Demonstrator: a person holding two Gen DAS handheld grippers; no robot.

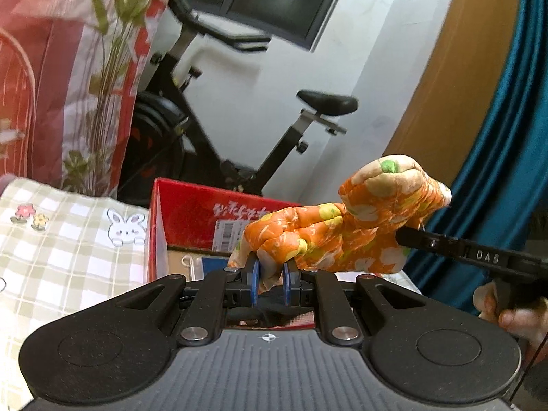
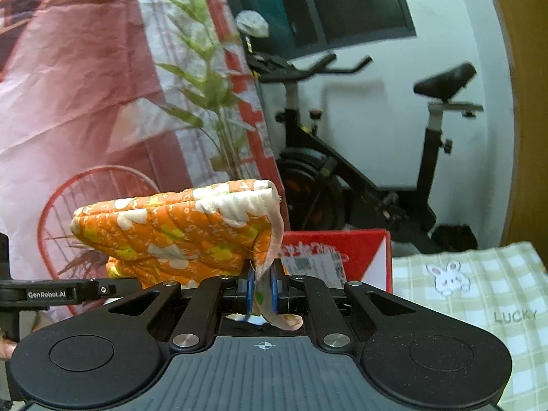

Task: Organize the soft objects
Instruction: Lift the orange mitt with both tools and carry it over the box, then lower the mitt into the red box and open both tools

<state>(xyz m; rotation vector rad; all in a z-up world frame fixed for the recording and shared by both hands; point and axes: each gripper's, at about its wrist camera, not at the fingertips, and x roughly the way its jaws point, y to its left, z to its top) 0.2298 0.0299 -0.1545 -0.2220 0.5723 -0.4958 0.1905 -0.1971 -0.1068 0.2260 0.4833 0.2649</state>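
Observation:
An orange quilted cloth with white and yellow flowers (image 1: 342,229) hangs in the air between both grippers. In the left wrist view my left gripper (image 1: 272,282) is shut on one bunched end of it between the blue pads (image 1: 255,274). The right gripper's black body (image 1: 479,257) reaches in from the right to the cloth's other end. In the right wrist view my right gripper (image 2: 263,289) is shut on the cloth's (image 2: 178,233) cream-edged corner, and the left gripper's body (image 2: 51,293) shows at the left edge.
A red cardboard box (image 1: 205,219) lies below the cloth, also seen as the red box (image 2: 359,253). A green checked fabric with a rabbit print (image 1: 68,239) lies beside it. An exercise bike (image 1: 239,130) stands behind, a floral curtain (image 1: 68,68) hangs left, a teal curtain (image 1: 496,137) right.

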